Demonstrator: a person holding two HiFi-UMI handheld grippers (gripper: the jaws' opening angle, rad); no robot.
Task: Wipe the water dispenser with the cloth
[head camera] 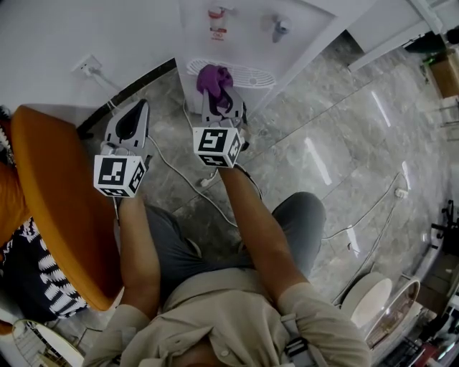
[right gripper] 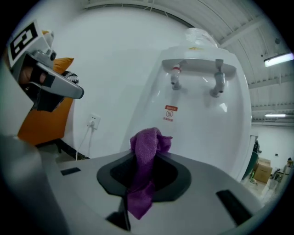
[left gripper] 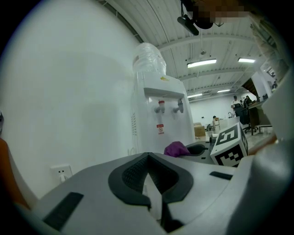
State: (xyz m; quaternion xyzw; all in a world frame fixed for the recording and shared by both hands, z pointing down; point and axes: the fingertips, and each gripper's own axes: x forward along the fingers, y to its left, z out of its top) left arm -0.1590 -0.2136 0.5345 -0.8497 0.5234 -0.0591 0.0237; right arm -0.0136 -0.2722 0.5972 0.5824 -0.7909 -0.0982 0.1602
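Observation:
The white water dispenser (head camera: 247, 29) stands against the wall straight ahead, with a red tap (head camera: 216, 21), a grey tap (head camera: 280, 27) and a slotted drip tray (head camera: 247, 74). My right gripper (head camera: 219, 94) is shut on a purple cloth (head camera: 213, 77), held just in front of the drip tray and low on the dispenser front. In the right gripper view the cloth (right gripper: 146, 151) bunches up out of the jaws, a short way below the taps (right gripper: 174, 79). My left gripper (head camera: 131, 118) is shut and empty, to the left by the wall; its own view shows the dispenser (left gripper: 158, 114) off to the right.
An orange chair (head camera: 50, 193) stands close on my left. A wall socket (head camera: 87, 66) sits low on the wall, and white cables (head camera: 185, 180) trail over the grey marble floor. Round white objects (head camera: 369, 299) lie at the lower right.

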